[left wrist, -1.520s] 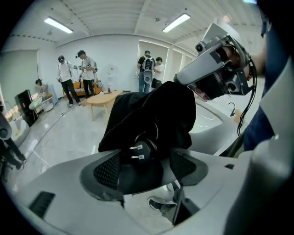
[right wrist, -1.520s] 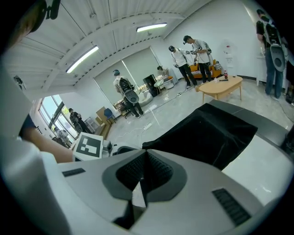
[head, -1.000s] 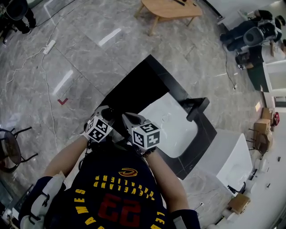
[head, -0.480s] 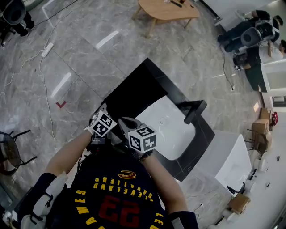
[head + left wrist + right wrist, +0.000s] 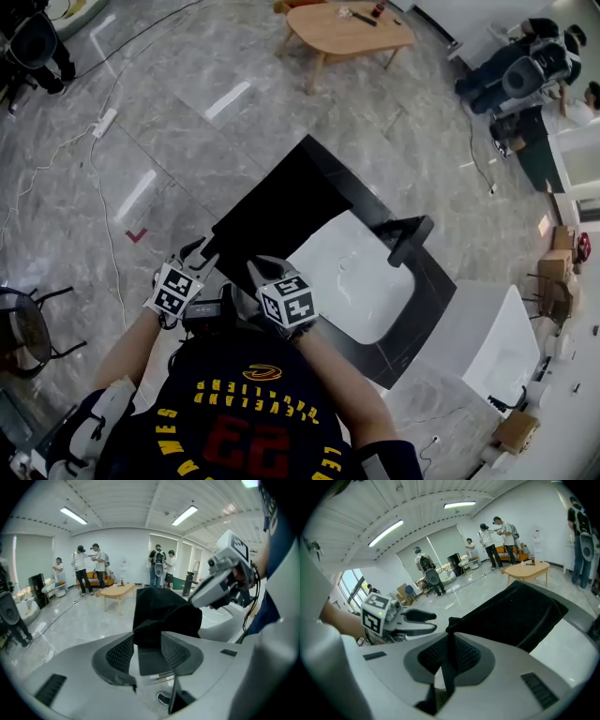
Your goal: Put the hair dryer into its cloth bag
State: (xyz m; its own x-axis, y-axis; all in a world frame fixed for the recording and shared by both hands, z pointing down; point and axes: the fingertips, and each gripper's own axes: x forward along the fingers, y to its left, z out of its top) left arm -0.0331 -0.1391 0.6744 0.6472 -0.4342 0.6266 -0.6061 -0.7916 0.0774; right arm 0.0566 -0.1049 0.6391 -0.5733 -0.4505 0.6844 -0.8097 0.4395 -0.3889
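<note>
The black cloth bag [image 5: 281, 202] lies on a dark-rimmed table with a white top [image 5: 366, 281], its far part hanging over the table's edge. On the white top to its right rests the black hair dryer [image 5: 408, 236]. My right gripper [image 5: 253, 269] is shut on the bag's near edge; a strip of black cloth [image 5: 446, 667] runs between its jaws [image 5: 450, 641]. Left of it, my left gripper [image 5: 199, 251] stands open and off the bag. In the left gripper view the bag [image 5: 164, 613] bulges just beyond the left gripper [image 5: 147, 641]. The right gripper view shows the left gripper [image 5: 426, 622] empty.
A low wooden table [image 5: 347, 28] stands on the marble floor beyond. A white cabinet [image 5: 487, 347] adjoins the table at the right. A dark chair [image 5: 23, 319] is at the left, cables [image 5: 98, 98] run across the floor. Several people [image 5: 91, 569] stand at the room's far side.
My left gripper has drawn away to the left from the right gripper and the bag's edge. The right gripper keeps its hold on the cloth near the same spot.
</note>
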